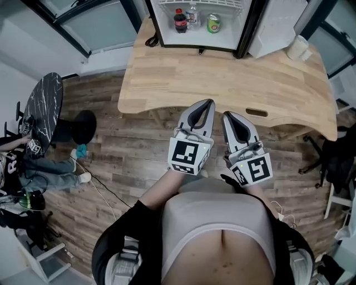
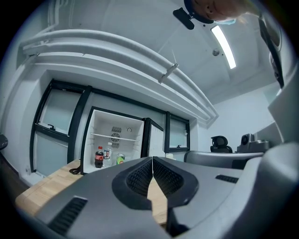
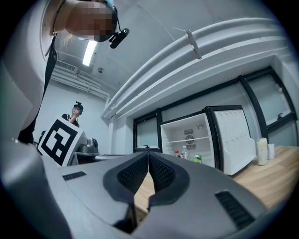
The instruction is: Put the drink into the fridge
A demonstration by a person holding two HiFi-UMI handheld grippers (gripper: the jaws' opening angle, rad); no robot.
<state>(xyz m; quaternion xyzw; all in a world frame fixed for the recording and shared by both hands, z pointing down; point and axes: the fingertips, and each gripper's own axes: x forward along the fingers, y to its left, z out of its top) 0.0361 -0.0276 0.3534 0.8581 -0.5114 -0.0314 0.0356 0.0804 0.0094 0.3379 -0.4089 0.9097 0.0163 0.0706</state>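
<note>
1. Head view:
   - the left gripper (image 1: 208, 103) and the right gripper (image 1: 227, 115) are held side by side in front of the person's belly, both pointing towards 12 o'clock, just short of the near edge of the wooden table (image 1: 222, 78);
   - at the table's far edge, at 12 o'clock, a mini fridge (image 1: 194, 38) stands open, its door (image 1: 275, 25) swung out towards 1 o'clock;
   - on the fridge floor stand a cola bottle (image 1: 179, 21), a water bottle (image 1: 192, 14) just beside it and a green can (image 1: 213, 23) a little apart;
   - a stack of white cups (image 1: 299, 47) stands on the table at 2 o'clock;
   - a black marbled round table (image 1: 41, 108) stands at 9 o'clock with a seated person (image 1: 39, 167) near it.

2. Left gripper view:
   - the left gripper (image 2: 152, 159) is clenched, its ribbed pads meeting at the tips with nothing between them;
   - the fridge (image 2: 126, 128) lies at 10 o'clock of the tips, with the cola bottle (image 2: 99, 157), water bottle (image 2: 108, 153) and green can (image 2: 120, 159) inside on its floor, well apart from the jaws;
   - the table (image 2: 44, 189) runs beneath.

3. Right gripper view:
   - the right gripper (image 3: 148, 154) is likewise clenched on nothing;
   - the fridge (image 3: 180, 133) sits at 2 o'clock, the cola bottle (image 3: 177, 154), water bottle (image 3: 186, 154) and green can (image 3: 197, 159) on its floor;
   - the door (image 3: 233, 140) hangs open towards 3 o'clock, with the cups (image 3: 261, 151) beyond it;
   - the left gripper's marker cube (image 3: 58, 140) shows at 9 o'clock.
</note>
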